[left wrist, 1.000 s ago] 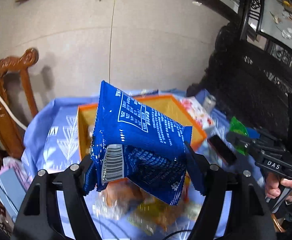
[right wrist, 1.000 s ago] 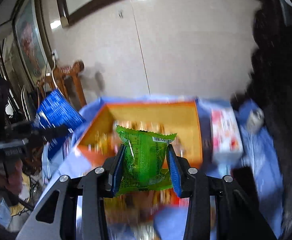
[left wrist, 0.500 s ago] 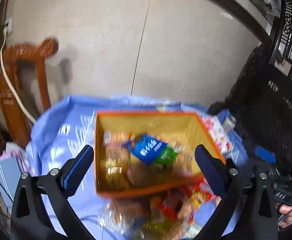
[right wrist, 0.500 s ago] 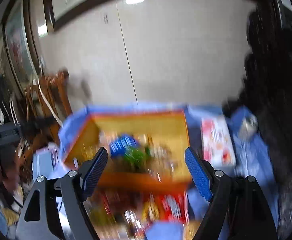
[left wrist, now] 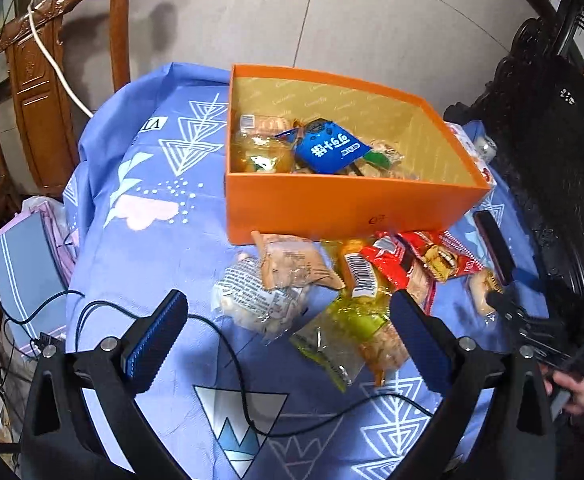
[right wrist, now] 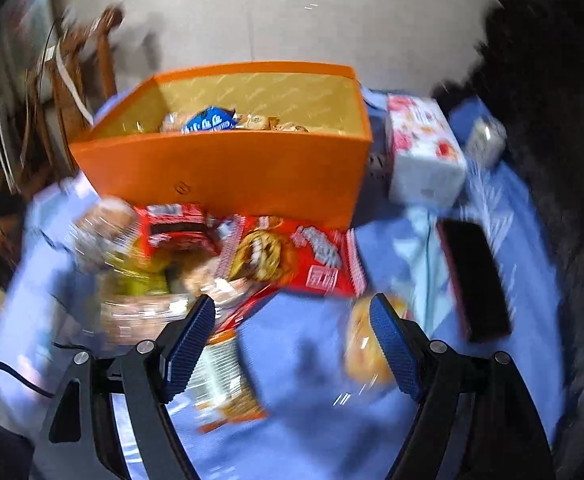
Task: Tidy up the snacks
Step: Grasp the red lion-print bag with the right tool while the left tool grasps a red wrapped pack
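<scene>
**Snack table with one box and two empty grippers**

A table under one blue patterned cloth (left wrist: 144, 248) stands before a pale wall, with one carved wooden chair (left wrist: 40, 80) at its far left. One orange box (left wrist: 332, 208) sits on the cloth; inside it lie one blue packet (left wrist: 328, 152) on top and several clear-wrapped snacks, too jumbled to count. Just in front of the box lies a loose pile of snacks (left wrist: 332, 292): at least two red packets, two clear ones and one yellow-green one. One round bun (right wrist: 366, 344), wrapped, lies apart on the right. One white flowered carton (right wrist: 420, 152) stands beside the box, and one dark phone (right wrist: 476, 276) lies nearby. The left gripper (left wrist: 288, 344) is spread wide, nothing between its jaws. The right gripper (right wrist: 292, 344) is likewise spread and empty; its view is blurred.
</scene>
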`<state>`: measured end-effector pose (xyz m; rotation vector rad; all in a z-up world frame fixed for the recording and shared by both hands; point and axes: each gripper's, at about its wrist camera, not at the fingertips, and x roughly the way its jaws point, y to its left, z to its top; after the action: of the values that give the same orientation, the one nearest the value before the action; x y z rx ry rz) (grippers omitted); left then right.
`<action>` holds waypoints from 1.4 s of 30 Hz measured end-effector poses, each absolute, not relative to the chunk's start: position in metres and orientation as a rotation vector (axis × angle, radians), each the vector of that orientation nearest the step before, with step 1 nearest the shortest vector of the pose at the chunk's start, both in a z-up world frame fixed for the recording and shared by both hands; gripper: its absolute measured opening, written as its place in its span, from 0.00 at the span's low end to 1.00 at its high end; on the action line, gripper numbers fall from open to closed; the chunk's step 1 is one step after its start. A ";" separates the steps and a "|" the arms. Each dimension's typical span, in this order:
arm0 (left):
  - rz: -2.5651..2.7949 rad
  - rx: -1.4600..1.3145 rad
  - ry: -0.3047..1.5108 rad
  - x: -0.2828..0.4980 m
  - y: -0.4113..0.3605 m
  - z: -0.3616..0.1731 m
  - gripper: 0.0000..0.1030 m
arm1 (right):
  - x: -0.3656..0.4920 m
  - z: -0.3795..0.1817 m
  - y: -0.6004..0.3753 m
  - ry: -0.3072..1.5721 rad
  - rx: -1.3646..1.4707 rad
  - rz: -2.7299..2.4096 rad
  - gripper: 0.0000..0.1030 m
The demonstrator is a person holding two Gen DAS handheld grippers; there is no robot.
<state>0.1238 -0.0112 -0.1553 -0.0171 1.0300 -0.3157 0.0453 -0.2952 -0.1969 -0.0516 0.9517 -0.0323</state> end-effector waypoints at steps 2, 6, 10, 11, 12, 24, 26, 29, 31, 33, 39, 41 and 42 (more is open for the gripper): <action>-0.312 -0.033 1.026 0.123 -0.008 -0.154 0.96 | 0.065 -0.209 -0.289 0.972 -0.158 0.003 0.78; -0.291 -0.045 1.025 0.125 0.000 -0.152 0.96 | 0.090 -0.233 -0.282 1.018 -0.309 0.060 0.78; -0.264 -0.030 1.037 0.128 0.007 -0.157 0.96 | 0.110 -0.246 -0.278 1.021 -0.448 0.093 0.77; -0.259 -0.025 1.045 0.129 0.008 -0.160 0.96 | 0.115 -0.248 -0.278 1.021 -0.461 0.109 0.77; -0.254 -0.020 1.057 0.130 0.008 -0.164 0.96 | 0.118 -0.250 -0.279 1.030 -0.471 0.129 0.76; -0.302 0.075 1.124 0.148 -0.021 -0.195 0.96 | 0.107 -0.245 -0.270 0.944 -0.584 0.156 0.32; -0.315 0.094 1.113 0.150 -0.026 -0.197 0.96 | 0.102 -0.235 -0.270 0.921 -0.567 0.150 0.29; -0.339 0.112 1.118 0.153 -0.034 -0.206 0.96 | 0.096 -0.224 -0.269 0.910 -0.530 0.139 0.24; -0.353 0.131 1.122 0.156 -0.040 -0.212 0.96 | 0.092 -0.220 -0.268 0.908 -0.496 0.133 0.20; -0.382 0.165 1.114 0.155 -0.051 -0.215 0.96 | 0.089 -0.218 -0.268 0.915 -0.468 0.127 0.20; -0.521 0.324 1.015 0.149 -0.101 -0.210 0.96 | 0.086 -0.217 -0.276 0.951 -0.335 0.113 0.20; -0.557 0.417 0.970 0.148 -0.125 -0.213 0.96 | 0.092 -0.217 -0.282 0.961 -0.290 0.102 0.20; -0.567 0.450 0.951 0.146 -0.133 -0.213 0.96 | 0.095 -0.218 -0.285 0.966 -0.271 0.099 0.20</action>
<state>0.1463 -0.1334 -0.2133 0.4505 0.9506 -0.5671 0.0947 -0.2848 -0.2175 -0.2710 0.9660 0.0994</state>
